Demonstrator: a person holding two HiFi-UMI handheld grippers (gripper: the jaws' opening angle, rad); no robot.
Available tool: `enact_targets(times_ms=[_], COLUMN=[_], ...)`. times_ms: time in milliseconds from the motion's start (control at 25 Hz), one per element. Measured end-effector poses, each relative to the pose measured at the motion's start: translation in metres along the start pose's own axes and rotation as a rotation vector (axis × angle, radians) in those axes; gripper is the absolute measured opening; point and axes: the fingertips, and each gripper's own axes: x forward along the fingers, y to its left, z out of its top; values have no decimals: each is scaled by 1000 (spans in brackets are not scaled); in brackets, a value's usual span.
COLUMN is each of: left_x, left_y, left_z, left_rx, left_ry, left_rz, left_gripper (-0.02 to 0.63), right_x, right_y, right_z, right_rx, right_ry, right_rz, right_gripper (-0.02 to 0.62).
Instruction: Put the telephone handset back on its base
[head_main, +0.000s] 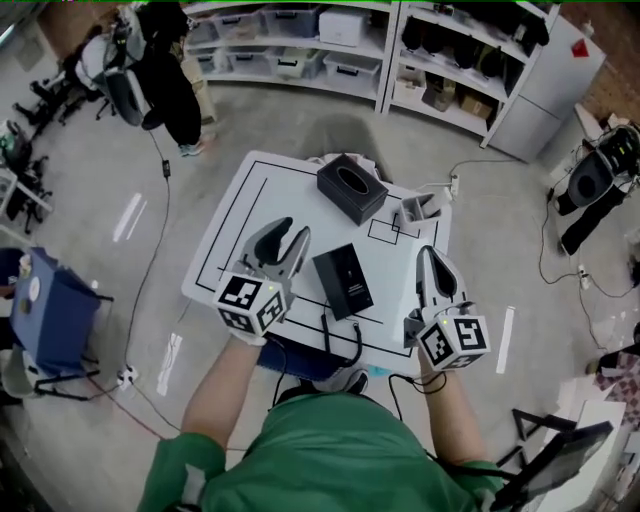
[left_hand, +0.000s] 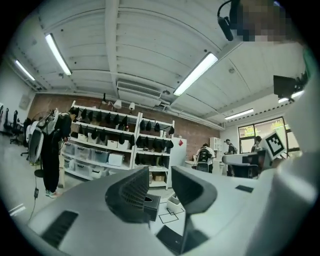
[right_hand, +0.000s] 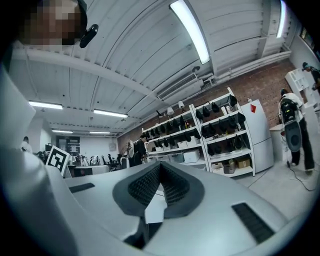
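Smack in the middle of the white table (head_main: 222, 238) sits the black telephone (head_main: 343, 281), lying flat; can't tell handset from base from where I stand. Left gripper (head_main: 293, 232) is just left of it, jaws apart with nothing between them. Right gripper (head_main: 428, 251) is over on its right, jaws pressed together, empty. A black box (head_main: 352, 188) sits at the far edge.

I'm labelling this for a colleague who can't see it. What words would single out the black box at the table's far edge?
Find the white table with black lines. At its far edge sits a black box; unlike the flat black slab mid-table, it stands taller with an oval opening on top.
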Motion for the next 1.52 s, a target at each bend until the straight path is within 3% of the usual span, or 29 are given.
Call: enact_targets(times_ms=[240,720,1520], left_x=[-9,-17,-7], left_y=[-10,-33,-36], left_z=[39,71,58], left_rx=[99,243,225], left_ry=[-60,-111,-100], left_rz=[21,47,28], left_gripper=[152,147,141], right_x=[2,1,5], right_y=[14,42,35], right_z=[20,59,53], right_rx=[-37,-196,-208], right_ry=[-49,-113,-90], right_rz=[38,90,81], right_gripper=[21,21,21])
